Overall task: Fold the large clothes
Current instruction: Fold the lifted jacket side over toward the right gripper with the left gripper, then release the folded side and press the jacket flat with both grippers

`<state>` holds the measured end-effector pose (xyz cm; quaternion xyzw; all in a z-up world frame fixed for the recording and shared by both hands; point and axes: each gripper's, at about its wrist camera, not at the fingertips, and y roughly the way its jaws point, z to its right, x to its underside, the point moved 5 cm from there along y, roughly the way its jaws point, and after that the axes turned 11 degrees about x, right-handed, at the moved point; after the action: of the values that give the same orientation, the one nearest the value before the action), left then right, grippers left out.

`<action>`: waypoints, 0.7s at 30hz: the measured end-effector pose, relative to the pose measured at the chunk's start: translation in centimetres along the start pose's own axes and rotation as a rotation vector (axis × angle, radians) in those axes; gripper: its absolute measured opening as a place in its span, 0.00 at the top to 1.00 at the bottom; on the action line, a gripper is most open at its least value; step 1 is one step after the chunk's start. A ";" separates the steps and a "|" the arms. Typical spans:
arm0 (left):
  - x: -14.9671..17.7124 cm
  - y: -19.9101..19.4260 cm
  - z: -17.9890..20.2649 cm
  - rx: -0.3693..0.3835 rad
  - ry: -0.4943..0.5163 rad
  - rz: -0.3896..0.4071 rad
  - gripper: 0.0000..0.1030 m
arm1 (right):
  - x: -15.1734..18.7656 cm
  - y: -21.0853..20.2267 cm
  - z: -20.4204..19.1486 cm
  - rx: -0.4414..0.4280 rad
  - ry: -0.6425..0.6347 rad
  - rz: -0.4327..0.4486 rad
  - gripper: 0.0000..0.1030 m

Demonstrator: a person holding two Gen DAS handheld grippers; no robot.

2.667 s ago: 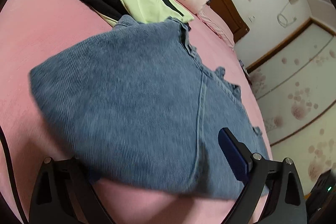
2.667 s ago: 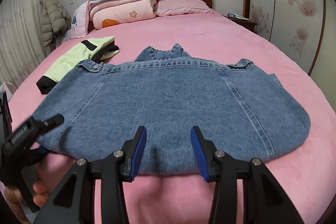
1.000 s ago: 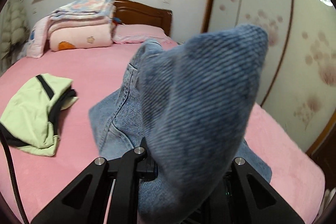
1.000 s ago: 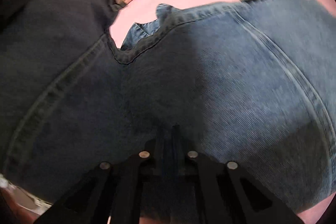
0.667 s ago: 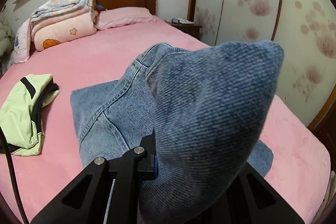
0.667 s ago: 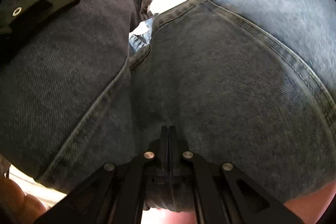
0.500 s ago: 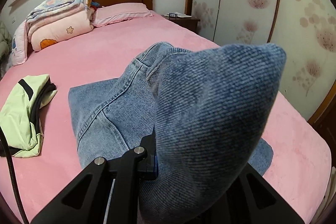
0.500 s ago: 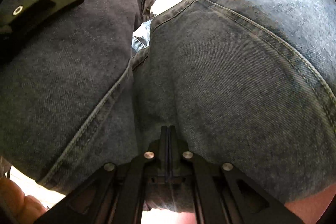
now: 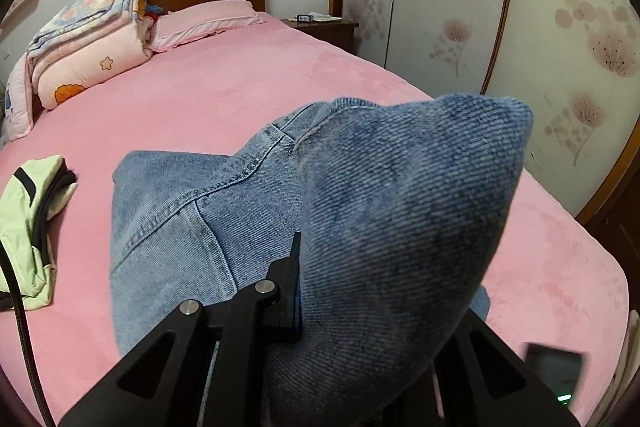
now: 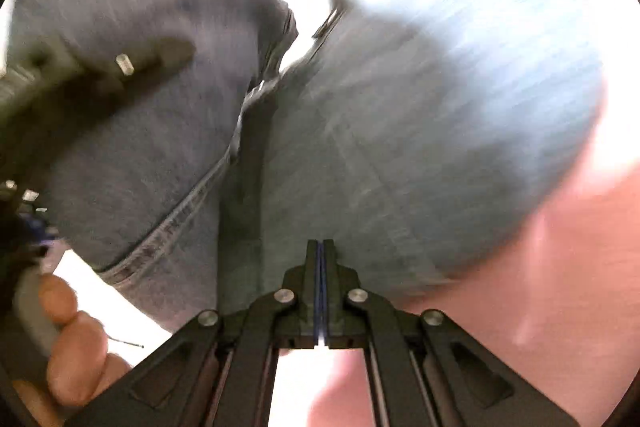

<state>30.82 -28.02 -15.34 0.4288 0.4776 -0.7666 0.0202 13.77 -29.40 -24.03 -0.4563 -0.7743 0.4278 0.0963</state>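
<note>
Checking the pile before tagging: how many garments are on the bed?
2. The denim jacket lies mid-bed, one part lifted in the left gripper. A folded green garment sits at the left edge. More may be hidden.

Left wrist view is evenly lit and sharp with curved fisheye edges and dark corners; right wrist view is motion-blurred, its upper background blown out white.

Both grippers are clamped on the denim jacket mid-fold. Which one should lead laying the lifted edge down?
Probably left. The left gripper holds the raised fold of the denim jacket over the part lying flat on the bed; the right gripper pinches the near hem, its view blurred.
</note>
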 end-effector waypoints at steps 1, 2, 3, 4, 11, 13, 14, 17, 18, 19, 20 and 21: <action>0.1 0.4 0.5 0.000 0.004 -0.004 0.88 | -0.3 -1.0 0.9 0.013 0.011 0.025 1.00; 0.2 0.8 1.0 0.001 0.009 -0.010 0.88 | -0.7 -1.9 1.6 0.022 0.018 0.048 1.00; 0.5 1.5 1.7 0.005 0.016 -0.022 0.88 | -0.7 -2.7 2.0 0.032 0.023 0.064 1.00; 0.9 2.1 2.2 0.006 0.021 -0.038 0.88 | -1.0 -3.3 2.5 0.062 0.024 0.079 1.00; 4.3 5.4 3.6 -0.007 0.041 -0.126 0.87 | -1.6 -3.9 2.8 0.110 -0.009 0.084 1.00; 4.8 5.5 3.4 0.002 0.038 -0.129 0.86 | -1.8 -4.3 2.6 0.121 -0.029 0.086 1.00; 4.8 5.4 3.5 0.009 0.039 -0.129 0.84 | -1.8 -4.3 2.3 0.128 -0.042 0.085 1.00; 4.4 5.0 3.7 0.069 0.025 -0.142 0.49 | -1.5 -4.8 1.9 0.141 -0.065 0.085 1.00; 4.3 4.5 3.9 0.103 0.009 -0.149 0.33 | -1.5 -5.0 1.7 0.144 -0.070 0.083 1.00; 4.2 4.0 4.1 0.116 0.003 -0.145 0.29 | -1.7 -4.8 1.5 0.145 -0.072 0.081 1.00; 4.1 3.3 4.4 0.123 0.007 -0.132 0.27 | -1.7 -5.0 1.4 0.147 -0.077 0.081 1.00; 4.1 2.9 4.6 0.128 0.013 -0.126 0.27 | -1.8 -5.1 1.3 0.148 -0.082 0.082 0.97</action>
<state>26.58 -31.49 -19.36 0.4035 0.4536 -0.7925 -0.0587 10.95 -32.69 -20.53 -0.4613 -0.7246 0.5056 0.0804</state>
